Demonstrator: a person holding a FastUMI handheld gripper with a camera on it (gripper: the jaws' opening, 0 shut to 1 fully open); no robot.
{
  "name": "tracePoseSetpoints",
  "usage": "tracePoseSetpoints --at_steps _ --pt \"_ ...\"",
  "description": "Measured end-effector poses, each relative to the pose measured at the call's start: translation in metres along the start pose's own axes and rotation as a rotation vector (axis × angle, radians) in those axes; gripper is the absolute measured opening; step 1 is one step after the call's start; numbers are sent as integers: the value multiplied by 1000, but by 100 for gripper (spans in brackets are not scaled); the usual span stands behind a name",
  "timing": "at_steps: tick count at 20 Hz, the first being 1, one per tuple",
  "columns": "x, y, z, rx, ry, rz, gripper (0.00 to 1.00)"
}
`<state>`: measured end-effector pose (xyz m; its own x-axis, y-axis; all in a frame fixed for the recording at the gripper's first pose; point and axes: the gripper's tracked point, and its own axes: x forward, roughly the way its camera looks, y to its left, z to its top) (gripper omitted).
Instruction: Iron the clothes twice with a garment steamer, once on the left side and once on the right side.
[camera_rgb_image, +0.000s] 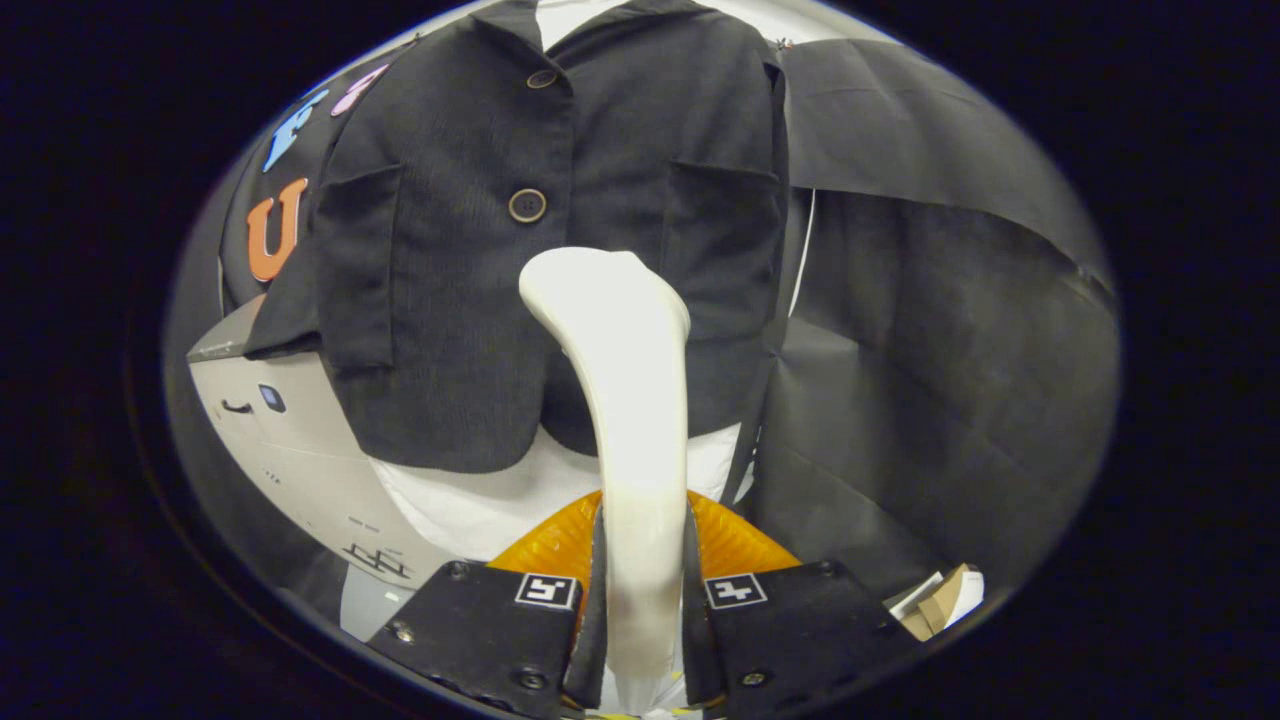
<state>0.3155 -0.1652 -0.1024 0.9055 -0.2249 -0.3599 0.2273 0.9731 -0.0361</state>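
Between the fingers (640, 610), clamped: garment steamer (625, 400) (cream handle). Just beyond, head up against dark buttoned jacket (460, 270).

Gripper (640, 610): two-finger, hand-held, seen from its own camera looking forward along the fingers.

Fingers: left finger (480, 625) and right finger (790, 620) sit side by side at the near end, roughly level with each other, each carrying a small square marker on its upper face near the inner edge.

Jaws: drawn close together, the inner edges of both fingers pressing on the handle of the garment steamer (625, 400), which stands up between them and extends ahead beyond the tips.

Pose: pointing forward, held about level, no visible roll to either side.
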Motion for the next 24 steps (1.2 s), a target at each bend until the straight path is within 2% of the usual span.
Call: tracePoseSetpoints --at_steps 12,16,24 --pt "-13 4 6 57 15 24 33" --pt "-52 5 21 83 -25 38 33" --pt "-176 35 34 93 -129 114 33"
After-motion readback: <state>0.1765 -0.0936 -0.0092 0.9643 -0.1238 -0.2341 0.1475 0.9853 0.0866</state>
